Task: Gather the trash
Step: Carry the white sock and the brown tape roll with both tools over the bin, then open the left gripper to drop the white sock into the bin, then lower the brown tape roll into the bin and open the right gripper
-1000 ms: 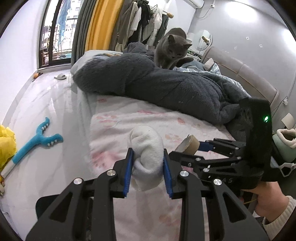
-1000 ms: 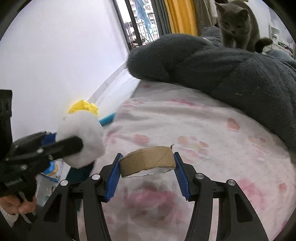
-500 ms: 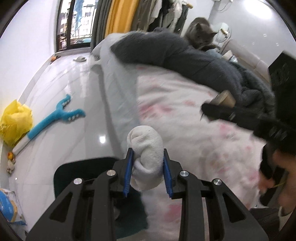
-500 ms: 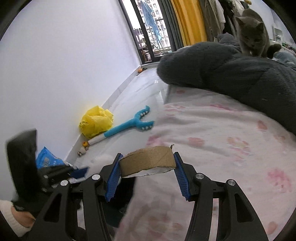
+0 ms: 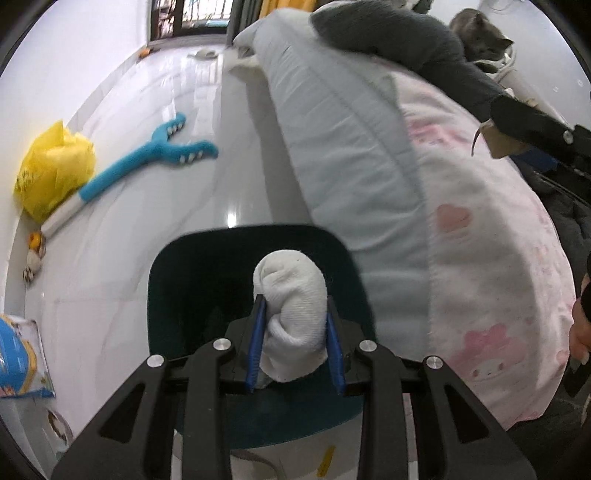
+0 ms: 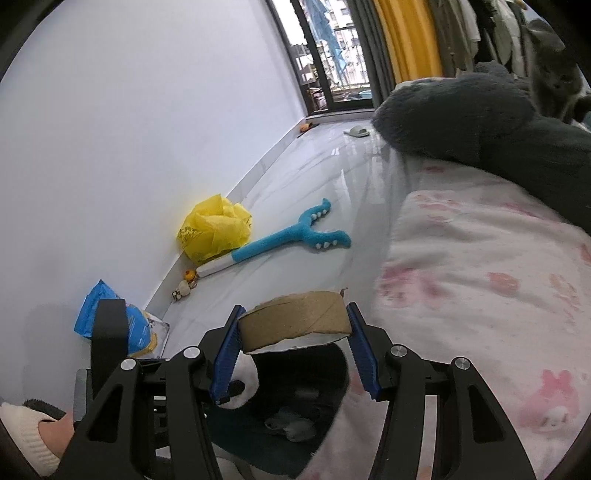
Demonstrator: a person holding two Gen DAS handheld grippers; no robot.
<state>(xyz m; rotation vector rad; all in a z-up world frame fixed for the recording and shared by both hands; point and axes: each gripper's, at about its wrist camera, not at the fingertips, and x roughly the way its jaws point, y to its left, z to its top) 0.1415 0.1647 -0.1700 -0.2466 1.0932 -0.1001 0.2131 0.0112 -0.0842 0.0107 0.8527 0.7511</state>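
A balled white wad of cloth or paper point(image 5: 291, 295) is pinched in my left gripper point(image 5: 293, 300), which is shut on it and points steeply down into the dark teal trash bin point(image 5: 177, 258) on the floor beside the bed. My right gripper point(image 6: 294, 308) is shut on a brown cardboard roll point(image 6: 295, 319) held crosswise between its blue pads, just above the same bin point(image 6: 332, 369). In the right wrist view the white wad point(image 6: 245, 373) shows below the roll. In the left wrist view the cardboard roll point(image 5: 496, 142) shows at the upper right.
The bed with a pink-patterned sheet point(image 5: 480, 258) rises right beside the bin, with a dark grey blanket point(image 6: 480, 122) and a grey cat point(image 5: 480, 33) on it. On the floor by the wall lie a yellow bag point(image 5: 55, 166), a blue toy point(image 5: 147, 155) and a blue packet point(image 5: 18, 358).
Both grippers swung off the bed toward the floor. The left one sank with the white wad until it hangs over the bin. The right one followed with the cardboard roll.
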